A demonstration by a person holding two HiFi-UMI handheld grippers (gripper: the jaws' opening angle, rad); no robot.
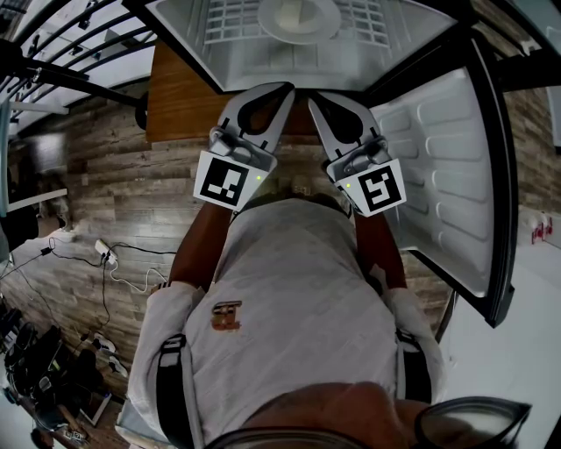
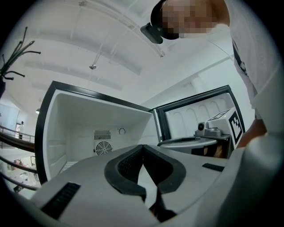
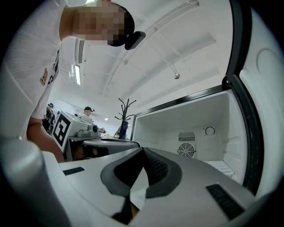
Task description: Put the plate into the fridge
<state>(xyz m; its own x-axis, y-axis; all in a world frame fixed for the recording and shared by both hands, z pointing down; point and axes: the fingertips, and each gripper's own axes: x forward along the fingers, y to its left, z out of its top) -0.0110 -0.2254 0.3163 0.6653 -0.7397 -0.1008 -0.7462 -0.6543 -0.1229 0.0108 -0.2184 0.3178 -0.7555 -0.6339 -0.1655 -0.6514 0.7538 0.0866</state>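
Note:
A white plate rests on the wire shelf inside the open fridge at the top of the head view. Both grippers are held side by side in front of the fridge opening, apart from the plate. My left gripper is shut with nothing in it; its black pads meet at the tip. Beside it, my right gripper is also shut and empty, pads touching. In both gripper views the jaws hide the plate, and only the fridge's white interior with its fan vent shows.
The fridge door stands open at the right. A wooden cabinet sits left of the fridge. Cables and a power strip lie on the wood floor at left. A coat rack and people stand far behind.

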